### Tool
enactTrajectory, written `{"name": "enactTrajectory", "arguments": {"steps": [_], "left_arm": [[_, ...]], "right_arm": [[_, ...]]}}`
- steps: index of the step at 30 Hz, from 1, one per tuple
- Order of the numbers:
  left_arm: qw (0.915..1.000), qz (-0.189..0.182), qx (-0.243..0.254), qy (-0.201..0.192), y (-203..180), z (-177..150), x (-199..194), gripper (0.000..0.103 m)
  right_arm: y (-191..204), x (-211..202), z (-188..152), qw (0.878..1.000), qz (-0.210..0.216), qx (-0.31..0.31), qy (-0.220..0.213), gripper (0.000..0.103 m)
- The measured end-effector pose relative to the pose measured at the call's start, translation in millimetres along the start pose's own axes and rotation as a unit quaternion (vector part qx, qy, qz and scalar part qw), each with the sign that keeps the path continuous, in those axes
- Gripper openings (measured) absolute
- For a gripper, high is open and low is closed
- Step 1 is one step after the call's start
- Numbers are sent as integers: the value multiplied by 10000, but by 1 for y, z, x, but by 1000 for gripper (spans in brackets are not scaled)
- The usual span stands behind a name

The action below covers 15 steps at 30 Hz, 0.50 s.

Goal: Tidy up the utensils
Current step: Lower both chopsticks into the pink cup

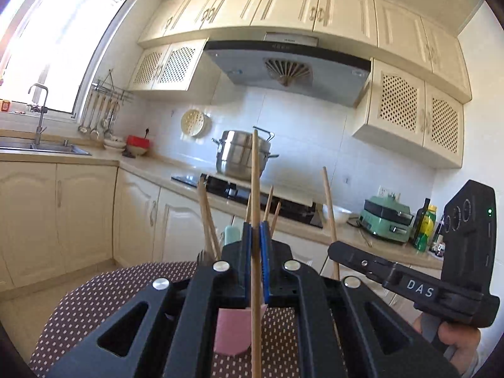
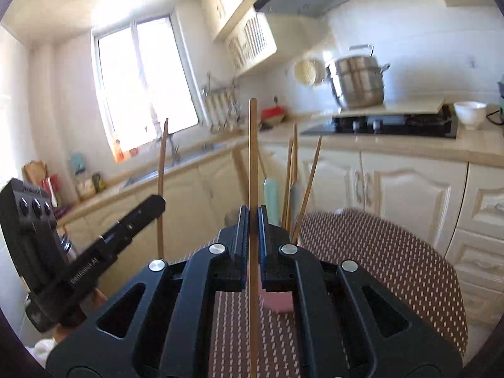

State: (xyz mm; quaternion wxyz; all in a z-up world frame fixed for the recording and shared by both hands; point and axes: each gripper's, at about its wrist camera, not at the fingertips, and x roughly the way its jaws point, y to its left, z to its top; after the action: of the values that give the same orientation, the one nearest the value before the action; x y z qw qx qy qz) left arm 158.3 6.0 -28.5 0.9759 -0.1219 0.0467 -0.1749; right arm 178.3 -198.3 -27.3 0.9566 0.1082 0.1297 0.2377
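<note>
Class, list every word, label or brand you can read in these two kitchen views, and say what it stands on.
"DAS": on the right claw's black arm.
A white word ending "AI": on the left claw's arm; its start is blurred.
Range hood brand and bottle labels: too small to read.

Left gripper (image 1: pixel 255 230) is being held roughly level, jaws clamped on an upright chopstick (image 1: pixel 255 189). Right gripper (image 2: pixel 253 217) is being pitched slightly down, jaws likewise clamped on a second upright chopstick (image 2: pixel 252 157). Each gripper is being seen from the other's camera, alongside. A hand (image 1: pixel 453 334) is being wrapped around the right gripper's handle.
</note>
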Motion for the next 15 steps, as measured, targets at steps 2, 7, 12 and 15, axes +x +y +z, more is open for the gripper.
{"name": "enactTrajectory", "arguments": {"steps": [2,7,12,15], "left_arm": [[9999,28,3,-147,-2,2,13,5],[9988,121,89,-458,-9,10,47,5],[9970,261,151,-710,-9,15,77,5],[9966,324,103,-756,-5,16,90,5]], "right_arm": [[-4,3,7,9996,-46,14,-277,6],[-11,15,18,9960,-140,-31,-881,6],[-16,29,26,9912,-204,-35,-1304,6],[-22,41,29,9895,-226,54,-1429,6]]}}
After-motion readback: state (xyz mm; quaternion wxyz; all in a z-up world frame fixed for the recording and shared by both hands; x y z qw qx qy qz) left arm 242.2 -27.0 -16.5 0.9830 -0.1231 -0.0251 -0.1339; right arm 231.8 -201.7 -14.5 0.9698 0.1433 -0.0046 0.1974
